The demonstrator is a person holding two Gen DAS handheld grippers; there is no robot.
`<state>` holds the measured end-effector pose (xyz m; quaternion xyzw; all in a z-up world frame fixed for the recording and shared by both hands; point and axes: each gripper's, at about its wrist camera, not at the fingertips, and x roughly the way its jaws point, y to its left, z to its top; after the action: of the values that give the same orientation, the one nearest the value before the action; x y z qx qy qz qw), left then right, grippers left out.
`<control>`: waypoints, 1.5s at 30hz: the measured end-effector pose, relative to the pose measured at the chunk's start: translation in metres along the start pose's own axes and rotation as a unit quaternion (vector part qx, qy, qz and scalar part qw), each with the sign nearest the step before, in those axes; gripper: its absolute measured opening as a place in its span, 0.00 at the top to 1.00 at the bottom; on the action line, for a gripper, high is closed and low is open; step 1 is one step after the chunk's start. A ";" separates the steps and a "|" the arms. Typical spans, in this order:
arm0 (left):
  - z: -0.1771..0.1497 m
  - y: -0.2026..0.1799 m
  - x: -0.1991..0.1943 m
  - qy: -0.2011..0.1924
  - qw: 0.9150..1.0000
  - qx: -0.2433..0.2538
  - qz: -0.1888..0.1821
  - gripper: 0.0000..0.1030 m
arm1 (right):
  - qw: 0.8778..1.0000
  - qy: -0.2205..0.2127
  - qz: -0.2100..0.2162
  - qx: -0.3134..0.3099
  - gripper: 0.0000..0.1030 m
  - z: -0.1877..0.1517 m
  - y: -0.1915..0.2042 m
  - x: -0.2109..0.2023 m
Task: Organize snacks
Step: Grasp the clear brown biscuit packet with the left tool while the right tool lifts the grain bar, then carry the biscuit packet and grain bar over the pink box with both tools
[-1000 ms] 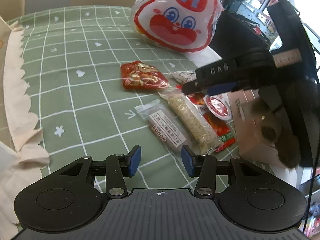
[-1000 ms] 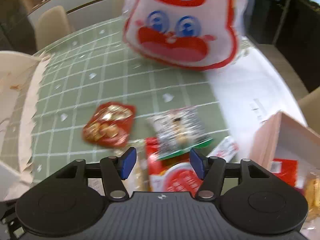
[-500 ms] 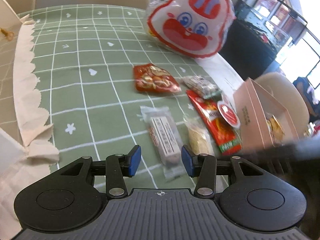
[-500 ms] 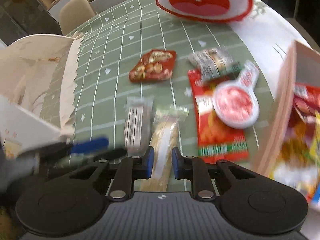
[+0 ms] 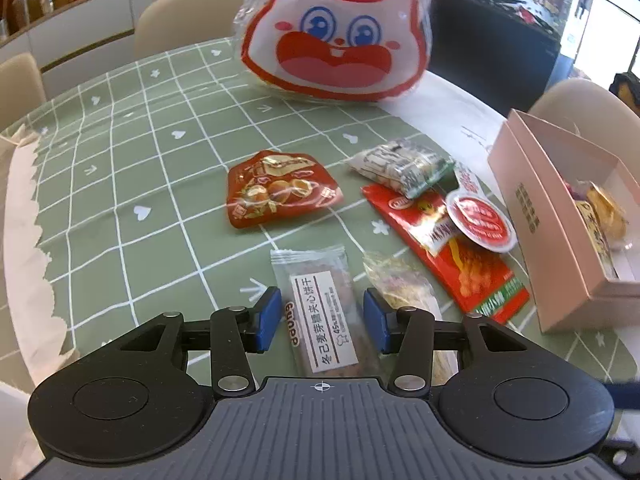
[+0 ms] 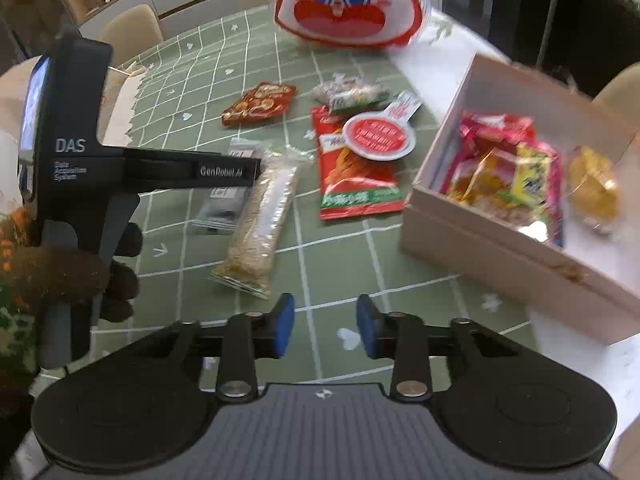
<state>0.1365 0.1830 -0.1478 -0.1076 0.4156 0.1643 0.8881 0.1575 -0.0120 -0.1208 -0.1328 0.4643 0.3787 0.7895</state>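
Note:
My left gripper (image 5: 323,321) is open, its blue pads on either side of a clear-wrapped biscuit bar (image 5: 322,312) on the green checked tablecloth; the gripper body also shows in the right wrist view (image 6: 188,170). A grain bar (image 6: 258,232) lies beside it. A red chestnut pack (image 5: 276,190), a grey-white pack (image 5: 400,166), a long red pack (image 5: 460,256) and a round red-lidded cup (image 5: 480,222) lie further on. My right gripper (image 6: 325,327) is open and empty above the cloth, left of the pink box (image 6: 500,248) holding several snacks.
A big rabbit-face bag (image 5: 340,36) stands at the far side of the table. Beige cloth (image 5: 20,216) lies along the left edge. Chairs (image 5: 188,16) surround the table. The pink box (image 5: 560,216) sits at the right edge.
My left gripper has moved forward and down over the biscuit bar. My right gripper has pulled back toward the near edge and opened wider, with the box now to its right.

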 end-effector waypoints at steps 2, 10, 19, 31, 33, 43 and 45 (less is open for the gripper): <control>-0.005 0.004 -0.006 0.001 1.000 0.000 -0.013 0.53 | 1.000 -0.010 -0.014 -0.009 0.61 -0.002 0.003 -0.003; -0.052 0.022 -0.049 0.015 0.998 -0.002 -0.053 0.56 | 0.995 -0.086 -0.034 -0.033 0.41 0.014 0.023 -0.008; -0.067 0.024 -0.067 0.034 0.998 0.006 -0.055 0.53 | 0.999 -0.021 0.041 0.019 0.53 0.059 0.036 0.059; -0.077 0.019 -0.071 0.013 0.998 0.026 -0.058 0.57 | 0.999 -0.006 0.040 -0.008 0.71 0.000 0.020 0.001; -0.079 0.016 -0.075 0.018 0.997 0.022 -0.072 0.58 | 0.999 -0.015 0.034 0.003 0.71 -0.015 0.012 -0.019; -0.078 -0.043 -0.145 -0.026 0.981 0.082 -0.176 0.59 | 0.992 -0.081 -0.023 0.092 0.71 -0.071 -0.053 -0.116; -0.058 -0.058 -0.171 -0.063 0.973 0.086 -0.206 0.59 | 0.988 -0.107 -0.032 0.104 0.71 -0.078 -0.062 -0.139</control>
<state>0.0150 0.0759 -0.0496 -0.1037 0.3399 -0.0519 0.9333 0.1136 -0.1637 -0.0557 -0.0235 0.4094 0.3148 0.8560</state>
